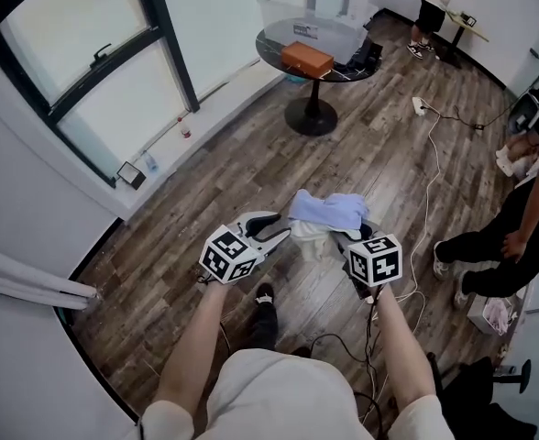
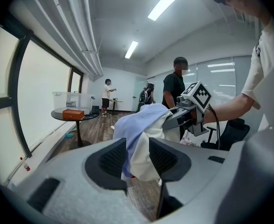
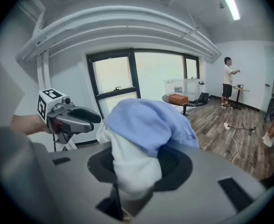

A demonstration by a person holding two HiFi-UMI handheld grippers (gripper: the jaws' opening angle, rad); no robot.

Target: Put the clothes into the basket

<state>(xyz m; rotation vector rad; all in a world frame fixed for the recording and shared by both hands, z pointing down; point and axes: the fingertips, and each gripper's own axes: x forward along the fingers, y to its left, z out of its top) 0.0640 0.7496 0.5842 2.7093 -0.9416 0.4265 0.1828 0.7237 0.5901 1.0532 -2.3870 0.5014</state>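
Observation:
A bundle of clothes (image 1: pixel 329 211), a light blue piece over a white one, hangs above the wood floor between my two grippers. My left gripper (image 1: pixel 283 230) is shut on the bundle's left side. In the left gripper view the cloth (image 2: pixel 137 125) fills the gap between the dark pads (image 2: pixel 111 160). My right gripper (image 1: pixel 347 235) is shut on the right side, and in its own view the cloth (image 3: pixel 146 125) drapes over the jaws and hides the pads. A clear plastic bin (image 1: pixel 311 16) stands on a round table far ahead.
The round black table (image 1: pixel 279 58) also holds an orange box (image 1: pixel 306 58). A white cable (image 1: pixel 430 154) and a power strip (image 1: pixel 419 106) lie on the floor. One person (image 1: pixel 499 236) crouches at the right, another (image 1: pixel 432 12) stands by a far desk. A window wall runs along the left.

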